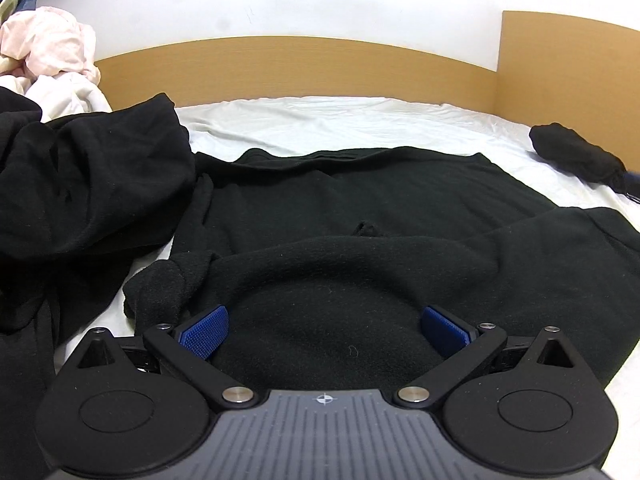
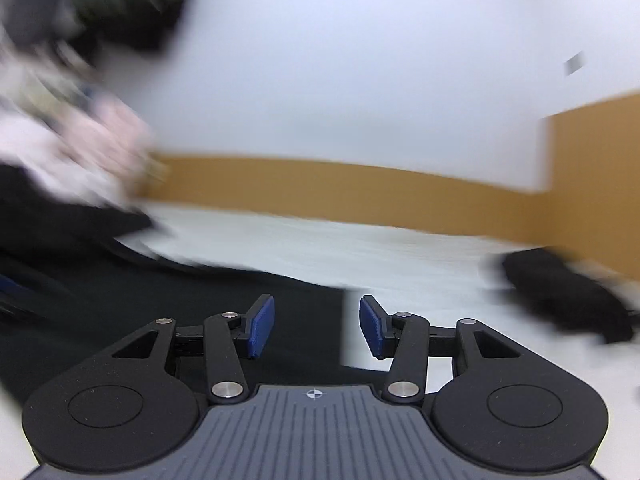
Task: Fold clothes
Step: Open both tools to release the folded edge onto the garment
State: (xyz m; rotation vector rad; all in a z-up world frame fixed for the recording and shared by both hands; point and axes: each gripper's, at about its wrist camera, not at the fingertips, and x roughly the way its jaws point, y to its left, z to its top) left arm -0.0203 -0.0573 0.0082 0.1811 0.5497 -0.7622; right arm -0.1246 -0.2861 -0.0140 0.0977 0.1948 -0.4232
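Observation:
A black fleece garment (image 1: pixel 360 208) lies spread on the white bed sheet (image 1: pixel 320 120), with a rounded fold of it nearest the camera. My left gripper (image 1: pixel 325 330) hangs low over that fold, wide open, and its blue pads (image 1: pixel 206 332) stand apart on either side without pressing the cloth. The right wrist view is blurred. In it my right gripper (image 2: pixel 317 326) is open with an empty gap between its pads (image 2: pixel 262 326). It sits above the garment's right edge (image 2: pixel 200 320), where black cloth meets the white sheet (image 2: pixel 400 264).
A heap of black clothes (image 1: pixel 80 184) lies at the left, with pink and white laundry (image 1: pixel 52 52) behind it. A small black bundle (image 1: pixel 576 156) rests at the far right of the bed. A wooden headboard (image 1: pixel 300 68) and a side board (image 1: pixel 568 64) close off the back.

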